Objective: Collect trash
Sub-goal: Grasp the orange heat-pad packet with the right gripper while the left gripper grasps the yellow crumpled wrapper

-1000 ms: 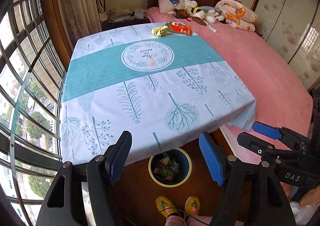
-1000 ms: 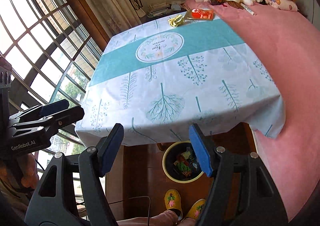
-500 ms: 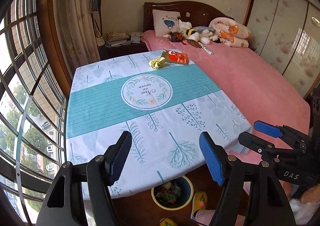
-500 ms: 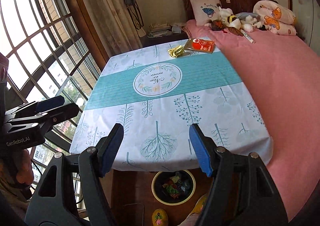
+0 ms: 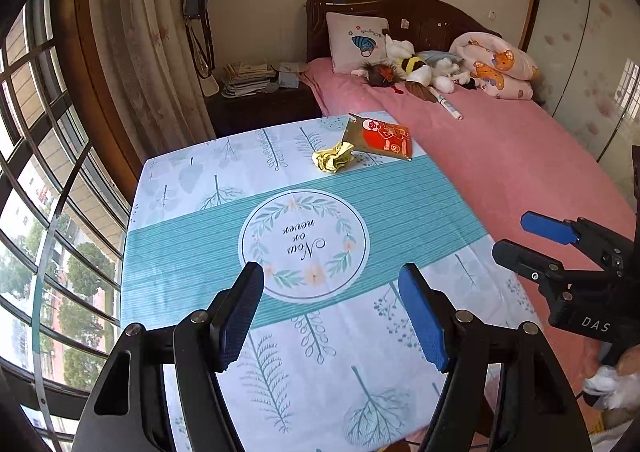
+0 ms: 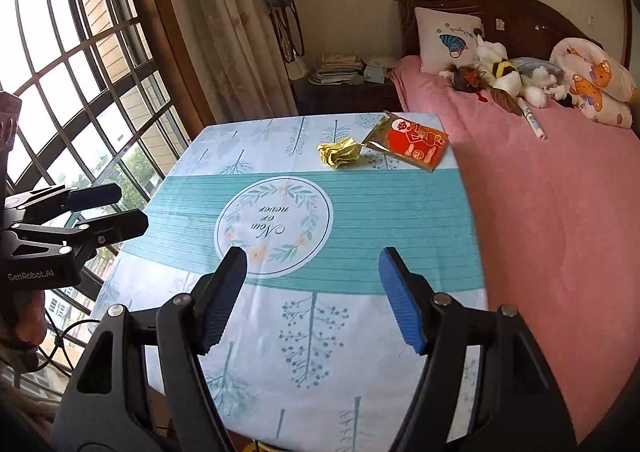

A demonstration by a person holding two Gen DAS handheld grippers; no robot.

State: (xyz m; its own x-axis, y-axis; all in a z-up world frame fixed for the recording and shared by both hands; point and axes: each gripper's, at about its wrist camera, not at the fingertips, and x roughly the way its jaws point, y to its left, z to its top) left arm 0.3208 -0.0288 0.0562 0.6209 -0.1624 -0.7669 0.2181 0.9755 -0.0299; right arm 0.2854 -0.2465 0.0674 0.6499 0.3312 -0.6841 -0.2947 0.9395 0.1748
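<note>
Both pairs of tongs hang over the near edge of the counter point(image 5: 192, 252), which wears a white cloth printed with teal leaves and a teal band. The left tongs point(image 5: 332, 316) stand with their blue pads wide apart and nothing between them. The right tongs point(image 6: 314, 300) are likewise spread and empty.

Two pieces of trash lie well ahead of both tongs, at the far end of the counter beyond the round wreath emblem point(image 5: 304, 244). One is a crumpled yellow paper wad point(image 5: 333, 158), ahead and about in line with the left tongs. The other is a flat red and gold foil snack packet point(image 5: 382, 138), just beside the wad on its right, and the two seem to touch at a corner. In the right wrist view the wad point(image 6: 339, 153) sits slightly left of the tongs' line and the packet point(image 6: 412, 141) somewhat right.

Neither piece is gripped, so collecting these two is all still to do. No bin shows in either view, so I cannot say from here what has already been gathered. The rest of the cloth looks free of litter. The pink bedspread point(image 6: 540, 212) to the right holds soft toys and a pillow, none of which reads as trash. The likely step at hand is a reach forward across the counter.
</note>
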